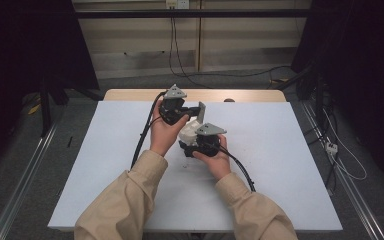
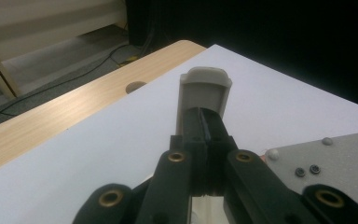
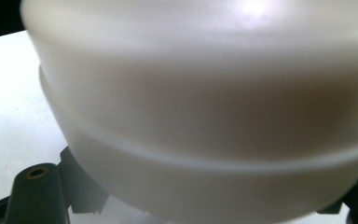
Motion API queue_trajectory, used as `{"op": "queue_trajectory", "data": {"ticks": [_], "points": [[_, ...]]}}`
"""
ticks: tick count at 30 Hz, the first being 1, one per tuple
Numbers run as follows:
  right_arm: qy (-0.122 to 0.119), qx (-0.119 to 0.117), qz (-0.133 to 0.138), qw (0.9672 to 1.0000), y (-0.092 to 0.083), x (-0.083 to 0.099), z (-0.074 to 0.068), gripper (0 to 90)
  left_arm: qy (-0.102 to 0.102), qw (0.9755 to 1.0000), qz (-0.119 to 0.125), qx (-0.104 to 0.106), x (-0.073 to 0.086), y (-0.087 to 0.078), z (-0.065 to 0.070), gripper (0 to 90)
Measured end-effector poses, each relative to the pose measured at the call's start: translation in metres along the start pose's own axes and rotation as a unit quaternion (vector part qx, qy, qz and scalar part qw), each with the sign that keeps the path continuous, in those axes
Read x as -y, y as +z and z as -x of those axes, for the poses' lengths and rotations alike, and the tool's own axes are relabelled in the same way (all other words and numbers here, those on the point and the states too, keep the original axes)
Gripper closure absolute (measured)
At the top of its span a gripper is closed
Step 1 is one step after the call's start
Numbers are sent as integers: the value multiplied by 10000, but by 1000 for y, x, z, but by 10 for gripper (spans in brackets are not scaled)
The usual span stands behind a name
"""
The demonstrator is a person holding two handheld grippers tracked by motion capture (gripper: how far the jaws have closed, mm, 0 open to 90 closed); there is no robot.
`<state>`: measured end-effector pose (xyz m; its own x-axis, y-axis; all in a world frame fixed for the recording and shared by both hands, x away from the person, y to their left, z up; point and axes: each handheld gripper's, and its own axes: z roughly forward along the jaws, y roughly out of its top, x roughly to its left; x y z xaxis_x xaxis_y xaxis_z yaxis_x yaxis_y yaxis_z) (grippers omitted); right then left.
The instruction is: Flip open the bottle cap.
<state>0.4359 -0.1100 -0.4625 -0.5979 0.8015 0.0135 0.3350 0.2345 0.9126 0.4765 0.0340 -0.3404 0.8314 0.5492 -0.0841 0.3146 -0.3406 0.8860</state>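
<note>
Nearest the lens: pale beige sleeves, then the left gripper and right gripper. Left jaws pinched nearly together on a grey flat upright plastic flap with rounded top. Right jaws clamped on the white rounded plastic body – glossy, ridged. Held above the middle of a white tabletop; wood edge behind, grey floor, cables.

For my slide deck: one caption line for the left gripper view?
Left tongs shut on a grey flat plastic tab above the white table.
</note>
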Motion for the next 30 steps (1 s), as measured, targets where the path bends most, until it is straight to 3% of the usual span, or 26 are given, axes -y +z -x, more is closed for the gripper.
{"op": "queue_trajectory", "data": {"ticks": [30], "points": [[9, -6, -11, 10000, 0, 0, 0, 187, 57, 9999, -19, 89, -5, 15, -1, 900]]}}
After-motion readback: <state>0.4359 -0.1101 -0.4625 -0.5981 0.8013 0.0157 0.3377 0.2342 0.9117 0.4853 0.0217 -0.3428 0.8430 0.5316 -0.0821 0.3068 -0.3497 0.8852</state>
